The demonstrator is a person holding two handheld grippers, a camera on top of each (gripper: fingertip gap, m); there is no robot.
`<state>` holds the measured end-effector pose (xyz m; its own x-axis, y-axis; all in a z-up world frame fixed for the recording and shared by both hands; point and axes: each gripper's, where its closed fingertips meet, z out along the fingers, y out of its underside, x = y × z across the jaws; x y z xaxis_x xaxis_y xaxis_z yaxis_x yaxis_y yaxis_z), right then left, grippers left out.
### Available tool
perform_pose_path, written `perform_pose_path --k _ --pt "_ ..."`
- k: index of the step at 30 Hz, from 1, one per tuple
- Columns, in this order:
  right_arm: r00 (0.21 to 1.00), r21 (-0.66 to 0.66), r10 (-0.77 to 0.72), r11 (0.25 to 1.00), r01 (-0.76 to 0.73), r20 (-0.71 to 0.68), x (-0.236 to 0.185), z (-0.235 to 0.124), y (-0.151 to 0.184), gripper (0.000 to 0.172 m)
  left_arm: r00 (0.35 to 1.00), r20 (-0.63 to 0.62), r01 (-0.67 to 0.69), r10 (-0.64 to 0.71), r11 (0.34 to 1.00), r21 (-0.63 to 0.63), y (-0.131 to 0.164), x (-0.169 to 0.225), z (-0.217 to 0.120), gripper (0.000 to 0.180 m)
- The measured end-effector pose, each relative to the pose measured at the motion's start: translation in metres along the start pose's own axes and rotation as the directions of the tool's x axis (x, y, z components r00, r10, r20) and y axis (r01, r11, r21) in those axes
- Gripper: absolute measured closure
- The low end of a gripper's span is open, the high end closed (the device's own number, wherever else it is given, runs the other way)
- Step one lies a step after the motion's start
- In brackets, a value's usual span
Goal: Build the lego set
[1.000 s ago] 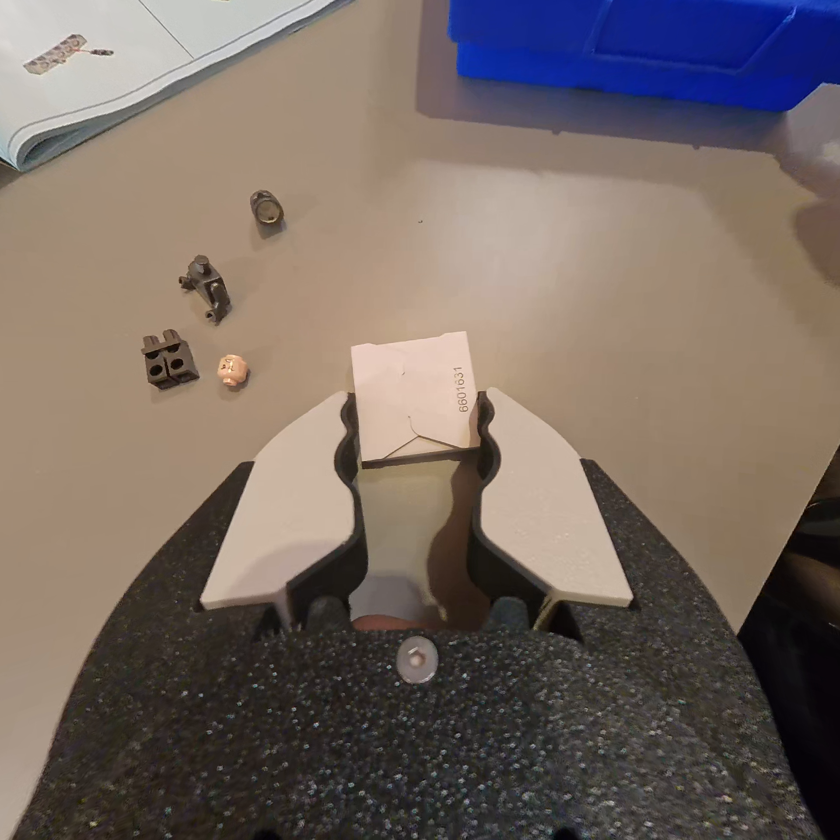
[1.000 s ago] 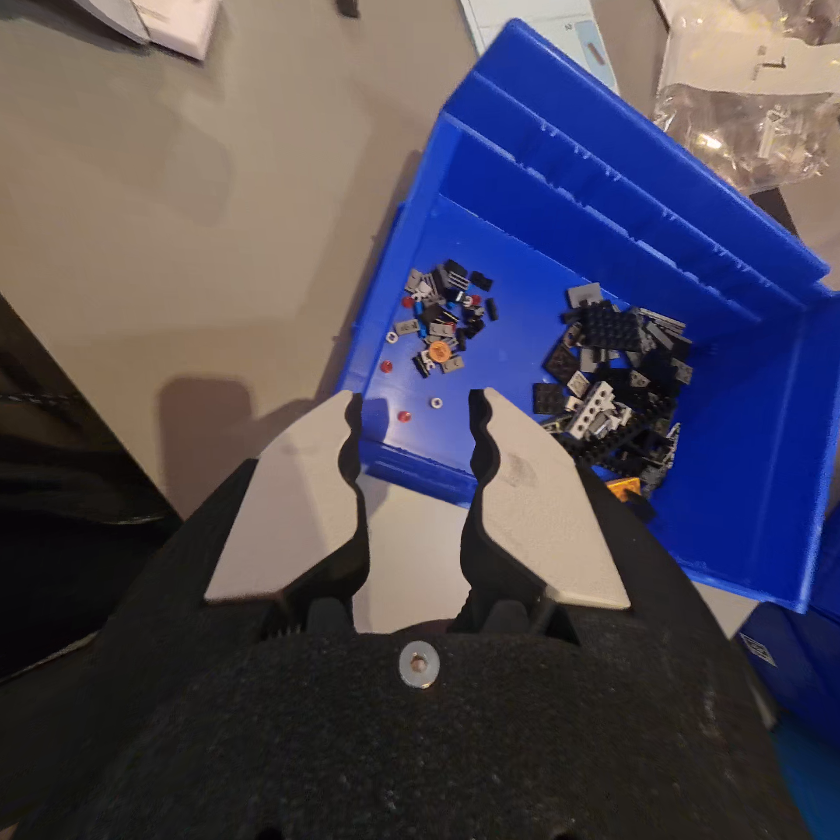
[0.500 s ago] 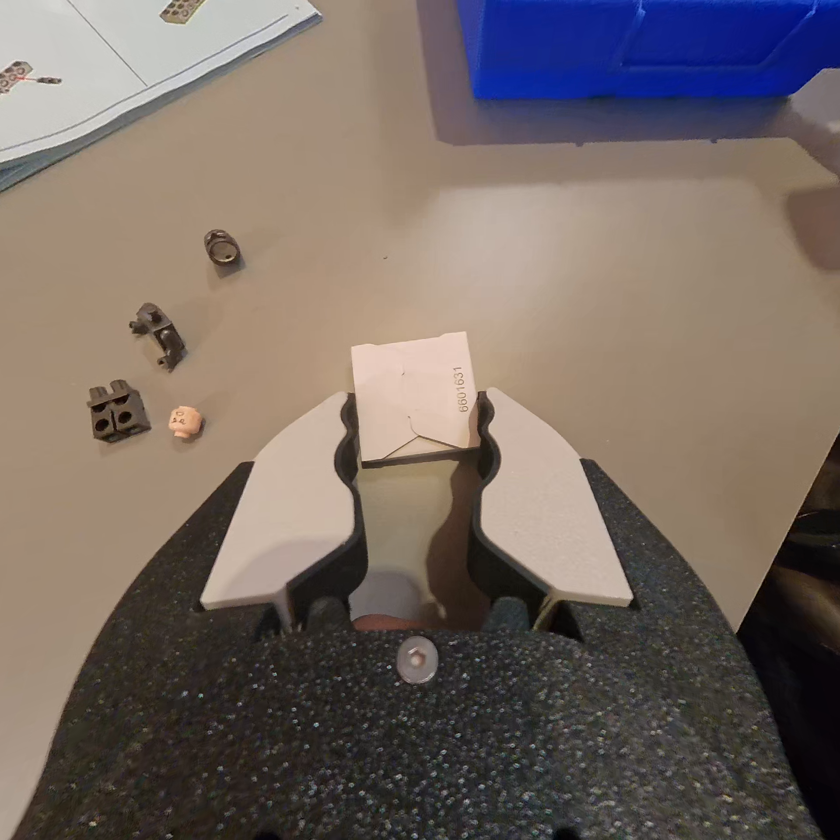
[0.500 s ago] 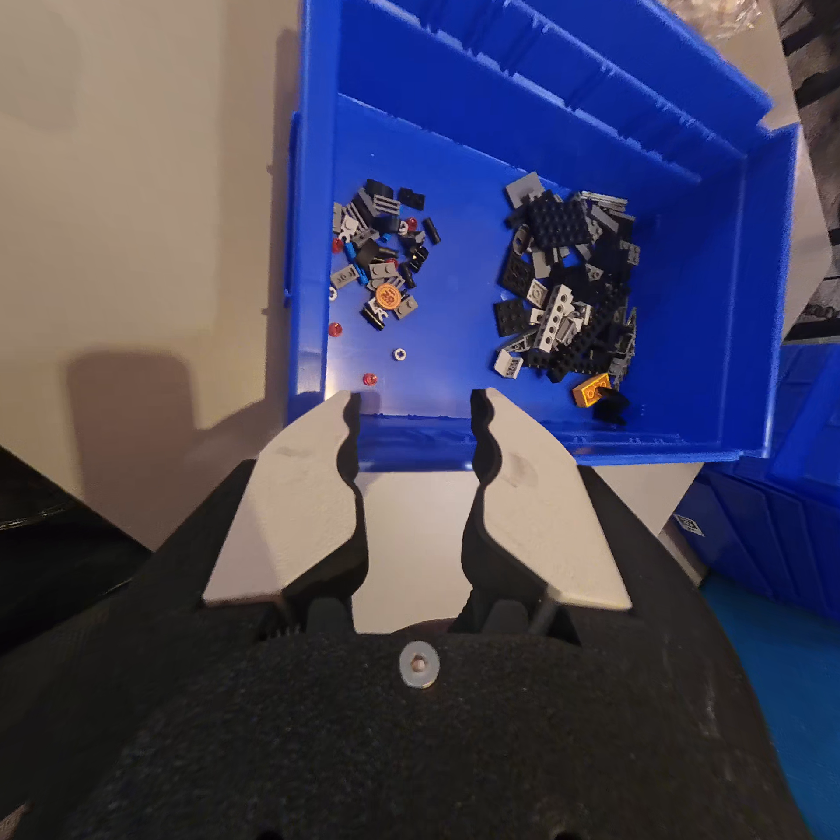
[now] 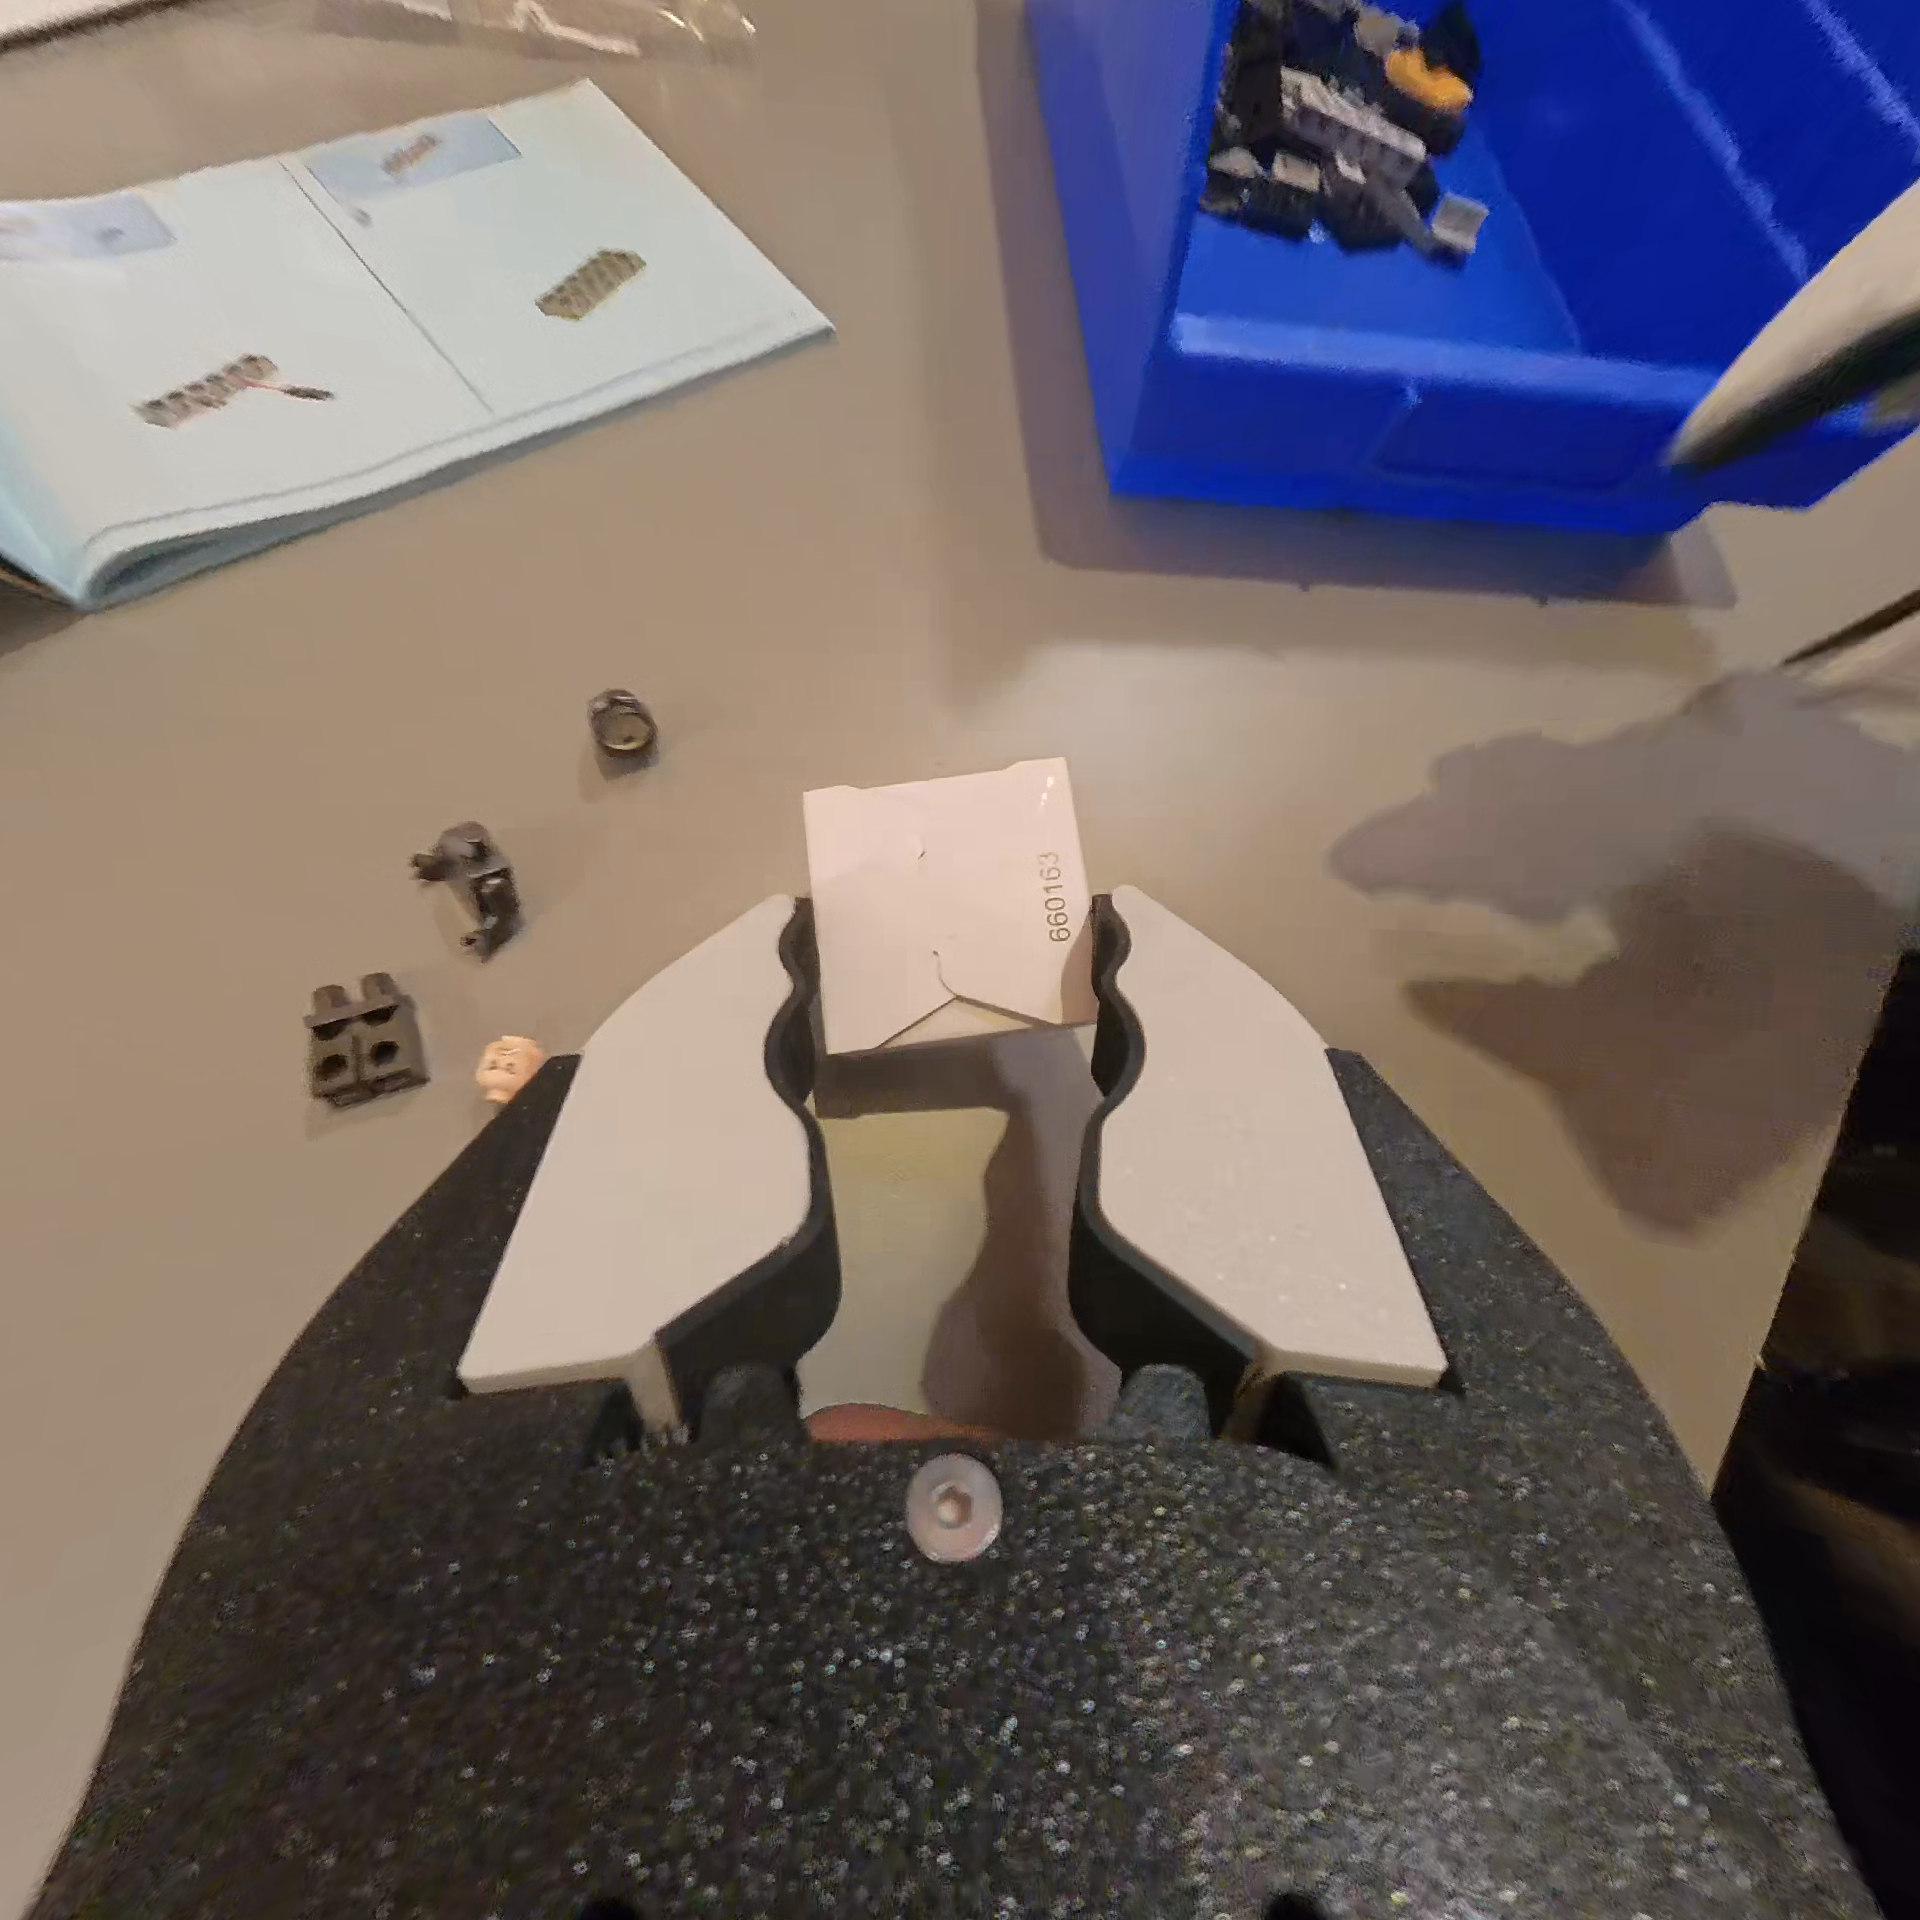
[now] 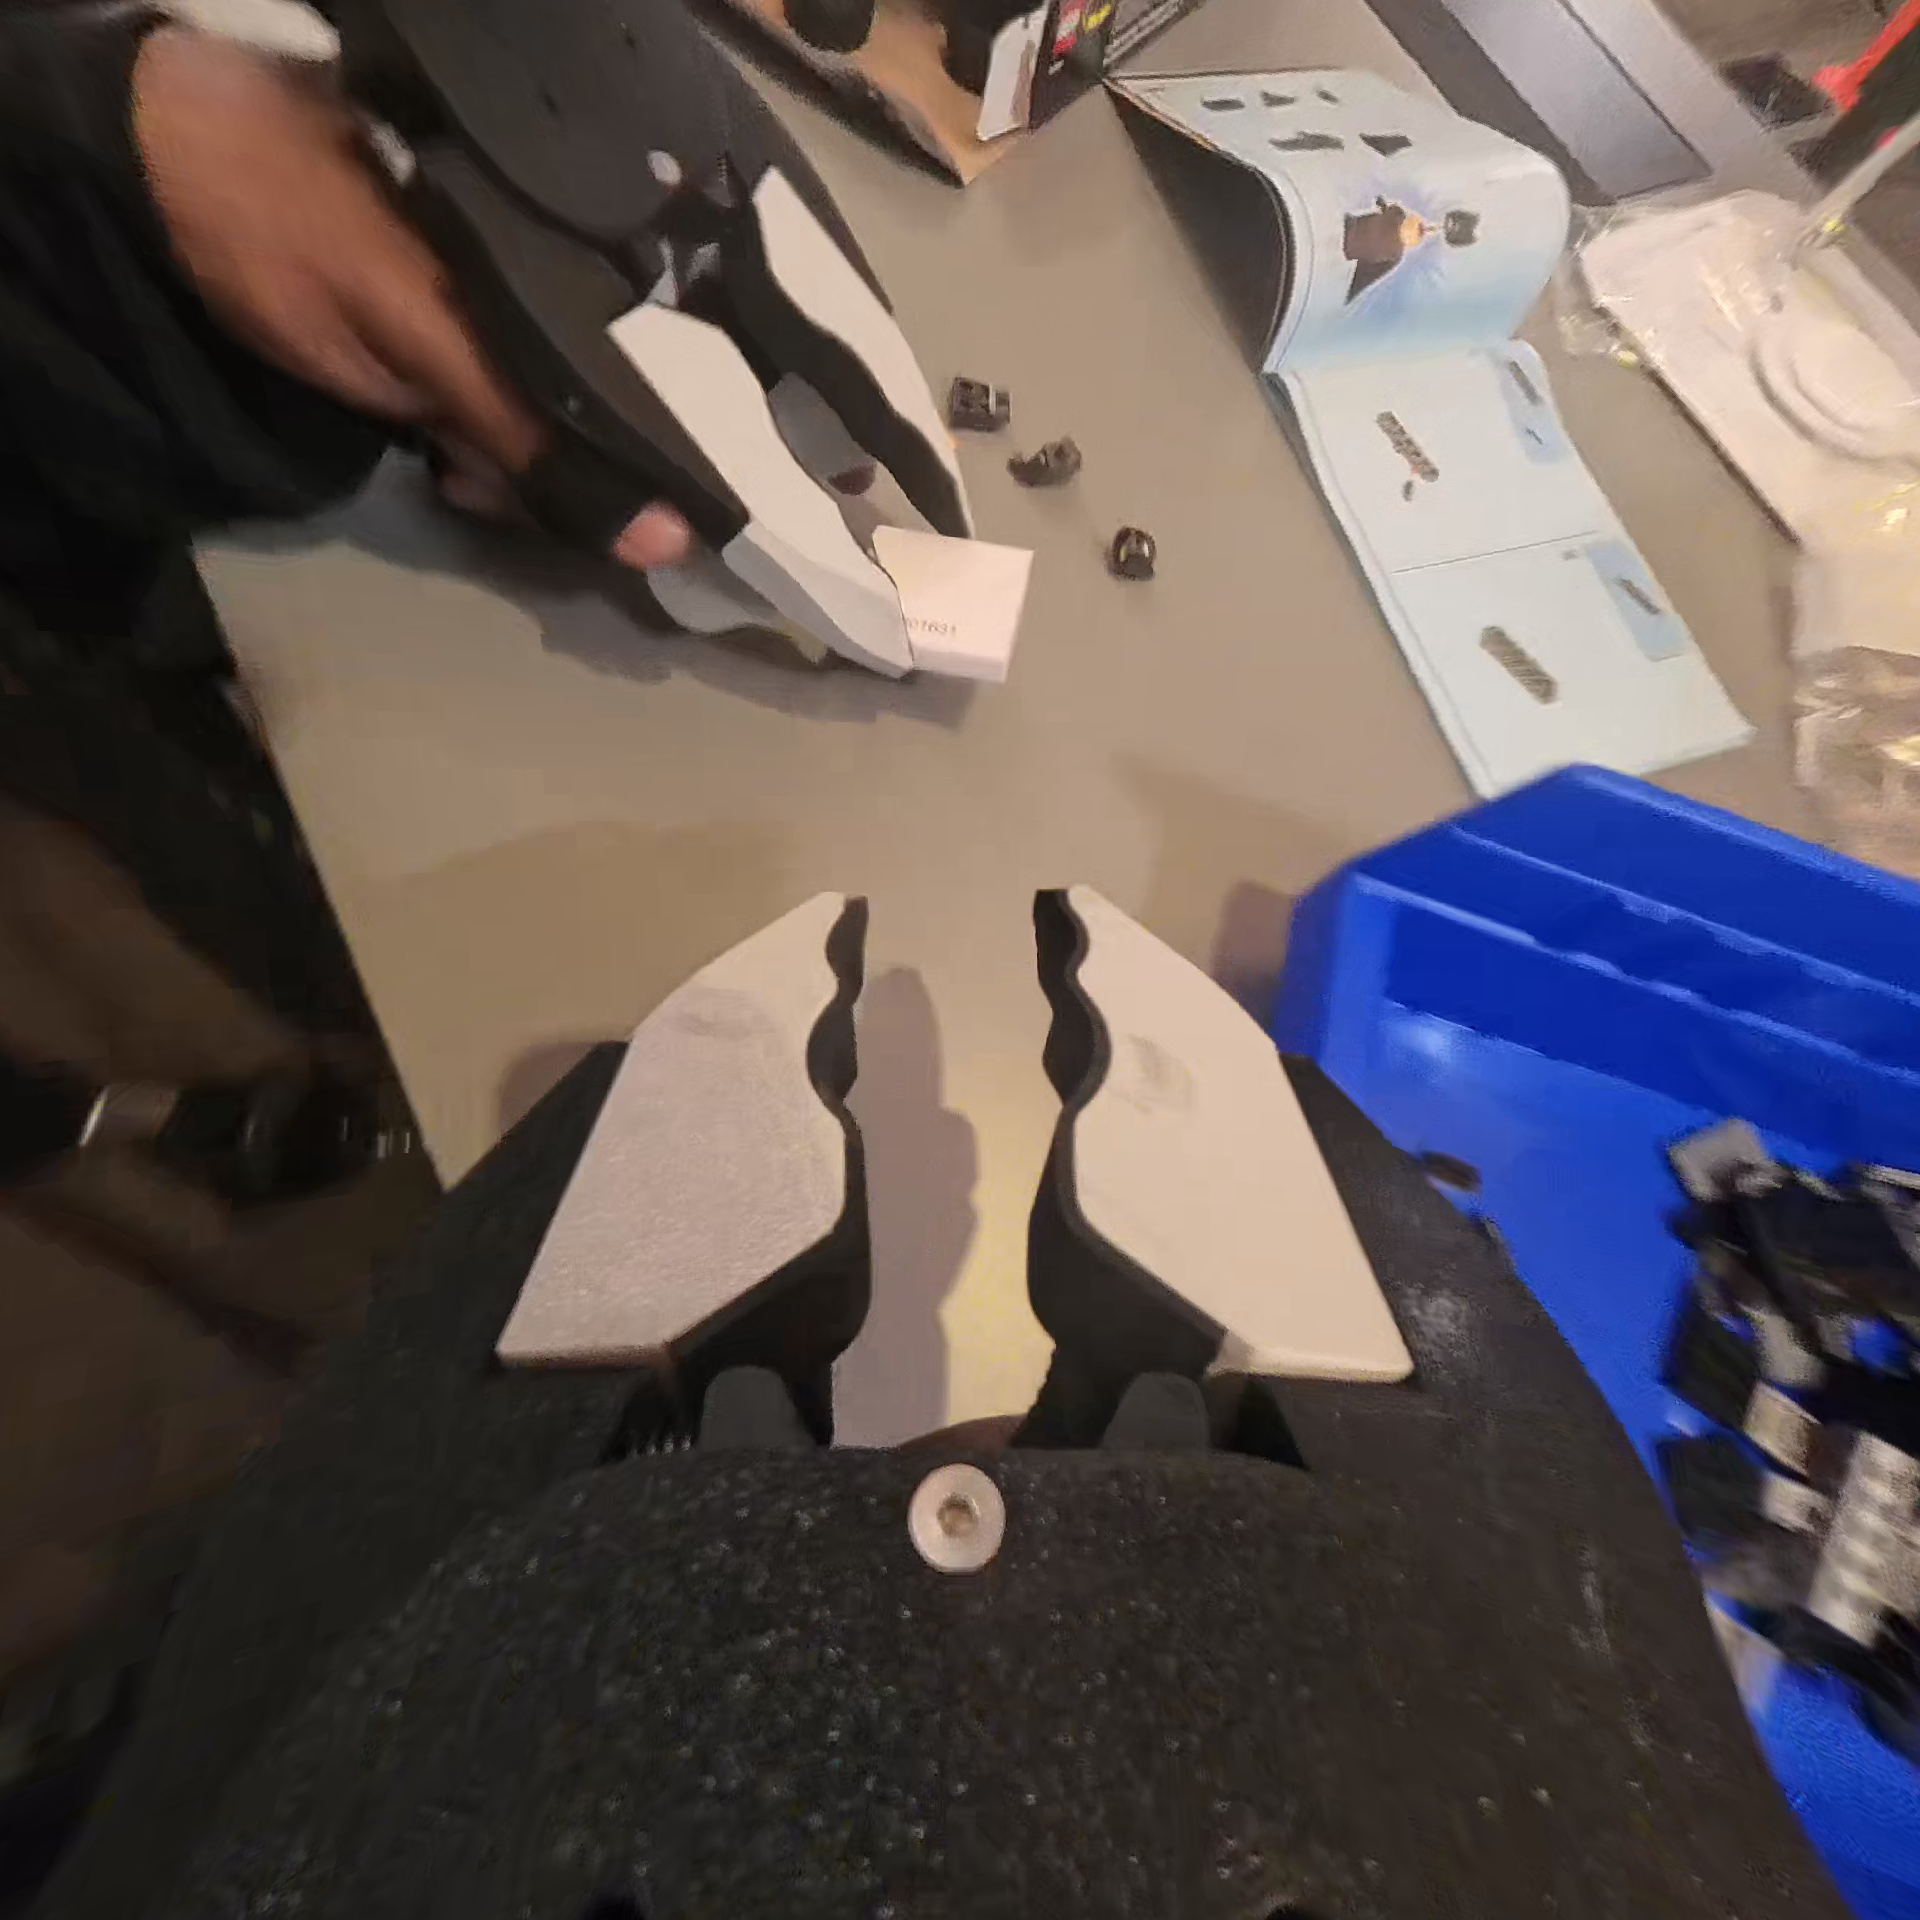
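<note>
Left tool [image 5: 948,914] clamps a small white box [image 5: 940,904], both pads pressing its sides, just above the grey tabletop [image 5: 1195,727]. Dark minifigure parts [image 5: 364,1049] lie left; booklet [image 5: 312,312] far left. Right tool [image 6: 951,914], fingers apart with nothing between them, hovers beside the blue bin [image 6: 1558,987].

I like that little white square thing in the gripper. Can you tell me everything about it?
The white paper packet is flat, square and looks like folded card, with glued flaps, a small notch at one corner and a printed number along one edge. The left gripper holds it by its two side edges, its pads pressing on them. The packet's front half sticks out past the fingertips, just above the grey table. Nothing else touches it.
</note>
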<state>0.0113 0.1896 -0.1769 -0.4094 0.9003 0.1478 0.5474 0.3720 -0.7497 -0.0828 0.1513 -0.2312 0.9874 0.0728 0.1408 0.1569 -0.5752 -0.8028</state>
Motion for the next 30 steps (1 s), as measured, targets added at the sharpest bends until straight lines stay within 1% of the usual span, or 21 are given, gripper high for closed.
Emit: perform_pose_path --k 4,6,9,11,13,17,19,25,28,30 --pt "0.989 -0.023 0.145 0.989 -0.145 0.013 -0.005 0.06 -0.004 0.139 0.998 0.055 0.01 -0.011 1.0 0.021 0.002 -0.013 -0.01 0.129" --pt "0.977 -0.022 0.213 0.977 -0.212 0.034 -0.006 0.079 -0.006 0.139 0.998 0.059 -0.001 -0.001 0.999 0.038 0.004 -0.013 -0.017 0.129" --pt "0.951 -0.011 0.296 0.955 -0.297 0.091 -0.008 0.096 -0.013 0.138 0.999 0.052 -0.02 0.016 0.997 0.068 0.004 -0.01 -0.025 0.129" --pt "0.931 -0.009 0.342 0.939 -0.344 0.131 -0.007 0.102 -0.016 0.138 0.998 0.044 -0.038 0.034 0.996 0.083 0.004 -0.009 -0.029 0.129" --pt "0.896 -0.011 0.395 0.916 -0.401 0.203 -0.01 0.104 -0.019 0.138 0.998 0.04 -0.058 0.054 0.994 0.092 0.004 -0.008 -0.032 0.129" --pt "0.788 -0.012 0.495 0.849 -0.528 0.366 -0.019 0.102 -0.029 0.139 0.991 0.054 -0.13 0.125 0.986 0.102 0.003 -0.008 -0.035 0.129" --pt "0.741 -0.015 0.524 0.82 -0.572 0.42 -0.022 0.1 -0.032 0.138 0.982 0.075 -0.178 0.172 0.98 0.093 0.004 -0.01 -0.034 0.129" --pt "0.648 -0.035 0.583 0.756 -0.654 0.49 -0.029 0.106 -0.038 0.138 0.945 0.075 -0.324 0.318 0.942 0.089 0.006 -0.001 -0.033 0.129" --pt "0.634 -0.026 0.592 0.741 -0.671 0.498 -0.028 0.106 -0.041 0.147 0.931 0.064 -0.365 0.36 0.926 0.101 0.006 0.005 -0.034 0.129" --pt "0.623 -0.02 0.594 0.732 -0.681 0.509 -0.026 0.105 -0.042 0.155 0.929 0.062 -0.37 0.365 0.923 0.106 0.006 0.006 -0.035 0.129"
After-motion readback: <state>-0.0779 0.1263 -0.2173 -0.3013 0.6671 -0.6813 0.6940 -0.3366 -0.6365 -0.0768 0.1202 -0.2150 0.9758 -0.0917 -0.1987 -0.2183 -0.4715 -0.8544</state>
